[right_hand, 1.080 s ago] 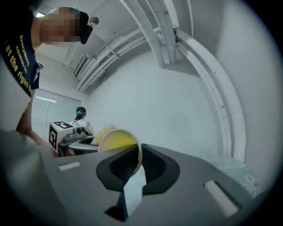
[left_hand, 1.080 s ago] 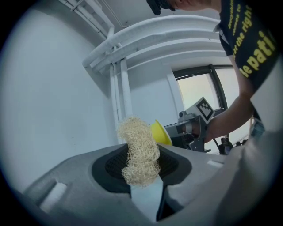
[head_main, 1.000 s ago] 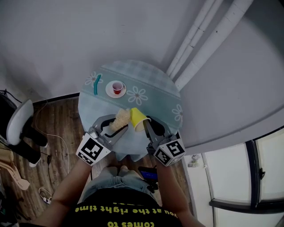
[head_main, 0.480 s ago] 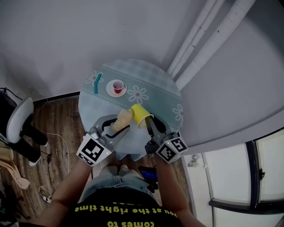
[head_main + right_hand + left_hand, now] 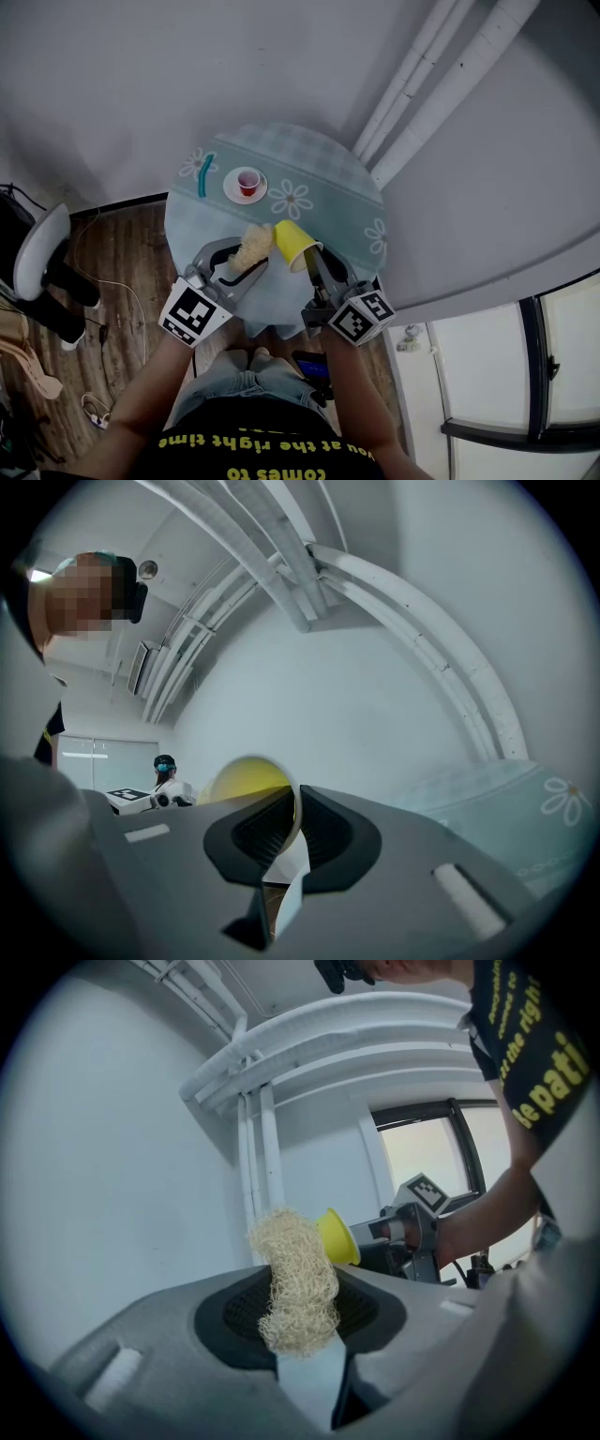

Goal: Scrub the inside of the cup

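My right gripper [image 5: 310,256] is shut on the rim of a yellow cup [image 5: 292,243], which it holds tilted above the table's front. In the right gripper view the cup's wall [image 5: 246,782] is pinched between the jaws of my right gripper [image 5: 298,819], and the cup's mouth faces the camera. My left gripper [image 5: 246,257] is shut on a pale loofah sponge [image 5: 254,245]. The sponge [image 5: 294,1277] stands up between the jaws of my left gripper [image 5: 305,1327], just left of the cup [image 5: 337,1237], outside it and near its base end.
The round table [image 5: 337,192] wears a light blue cloth with daisies. A small red cup on a white saucer [image 5: 247,186] and a teal stick-like item [image 5: 205,176] lie at its back left. White pipes [image 5: 422,103] run along the wall. Wooden floor [image 5: 122,272] lies to the left.
The cup drew slightly away to the right, then came back left toward the sponge. The left gripper and sponge edged up a little. Both grips are unchanged.
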The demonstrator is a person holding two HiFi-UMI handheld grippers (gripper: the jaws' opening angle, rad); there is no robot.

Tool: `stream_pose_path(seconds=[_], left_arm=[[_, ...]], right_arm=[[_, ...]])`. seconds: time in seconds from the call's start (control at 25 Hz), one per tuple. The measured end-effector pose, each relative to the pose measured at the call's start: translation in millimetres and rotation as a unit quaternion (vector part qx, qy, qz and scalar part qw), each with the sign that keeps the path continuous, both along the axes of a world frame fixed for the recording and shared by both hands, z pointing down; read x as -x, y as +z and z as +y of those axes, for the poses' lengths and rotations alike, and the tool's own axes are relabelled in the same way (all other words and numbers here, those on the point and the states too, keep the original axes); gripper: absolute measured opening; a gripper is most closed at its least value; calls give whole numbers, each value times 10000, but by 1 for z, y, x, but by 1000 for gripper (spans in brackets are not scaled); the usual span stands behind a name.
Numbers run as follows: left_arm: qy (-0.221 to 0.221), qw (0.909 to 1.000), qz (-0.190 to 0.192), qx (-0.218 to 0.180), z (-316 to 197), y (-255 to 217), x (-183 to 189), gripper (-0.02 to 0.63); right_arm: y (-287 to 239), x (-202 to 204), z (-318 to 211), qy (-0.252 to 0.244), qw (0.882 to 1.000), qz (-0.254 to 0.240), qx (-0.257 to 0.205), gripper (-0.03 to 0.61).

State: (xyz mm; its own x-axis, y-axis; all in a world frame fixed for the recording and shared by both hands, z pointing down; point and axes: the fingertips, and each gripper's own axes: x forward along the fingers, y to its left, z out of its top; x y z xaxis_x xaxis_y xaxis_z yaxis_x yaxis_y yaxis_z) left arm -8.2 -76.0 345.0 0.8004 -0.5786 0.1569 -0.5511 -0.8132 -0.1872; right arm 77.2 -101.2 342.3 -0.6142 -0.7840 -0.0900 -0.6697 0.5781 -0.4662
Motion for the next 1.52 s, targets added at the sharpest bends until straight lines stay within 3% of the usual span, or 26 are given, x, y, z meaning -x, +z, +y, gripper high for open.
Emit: stream_pose_path(seconds=[0.4,0.76,1.24,1.52], left_arm=[[262,9996,-82,60,20,6,-14,148],[450,9989,-52,156,34,7,-25,149],[510,9972,-103,533,44,10,-47,148],[408,9937,165,1026,40,9,-45,148]], right_arm=[[4,-3,-16,436,9960,785,14,25],[6,1,-21,691,9833,1677,-167,25],[-6,13,-14,852,9511,2835,-881,26],[-18,21,-9,935,9285,3334,-1345,25]])
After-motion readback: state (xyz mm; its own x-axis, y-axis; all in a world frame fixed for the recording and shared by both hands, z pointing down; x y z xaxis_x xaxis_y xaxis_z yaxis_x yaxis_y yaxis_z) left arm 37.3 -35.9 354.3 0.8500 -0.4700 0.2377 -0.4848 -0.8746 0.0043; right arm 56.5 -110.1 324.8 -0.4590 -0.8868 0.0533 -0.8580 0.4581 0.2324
